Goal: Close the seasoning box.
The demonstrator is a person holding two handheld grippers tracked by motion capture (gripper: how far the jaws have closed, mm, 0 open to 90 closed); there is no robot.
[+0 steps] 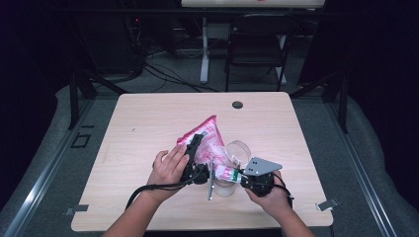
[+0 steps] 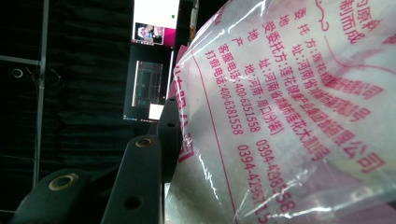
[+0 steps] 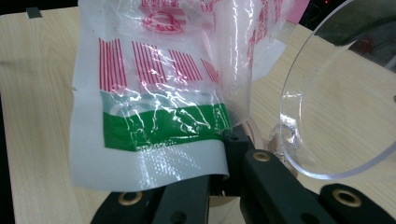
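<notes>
A clear plastic bag (image 1: pixel 211 140) printed in red, with a green band, is held up over the table between both grippers. My left gripper (image 1: pixel 197 140) points away from the person and is shut on the bag's left side; in the left gripper view the bag (image 2: pixel 289 116) lies against the black jaw of the left gripper (image 2: pixel 163 140) and hides the other jaw. My right gripper (image 1: pixel 238 174) is shut on the bag's lower corner (image 3: pixel 159 140), pinched where the jaws of the right gripper (image 3: pixel 229 149) meet. A clear plastic cup (image 1: pixel 236 153) stands tilted just behind the bag, its rim (image 3: pixel 289 126) near the right jaws.
The wooden table (image 1: pixel 148 118) has a round cable hole (image 1: pixel 237 104) near its far edge. A black folding chair (image 1: pixel 257 44) and a white desk leg (image 1: pixel 204 49) stand beyond it. Lit screens (image 2: pixel 149 84) glow in the dark background.
</notes>
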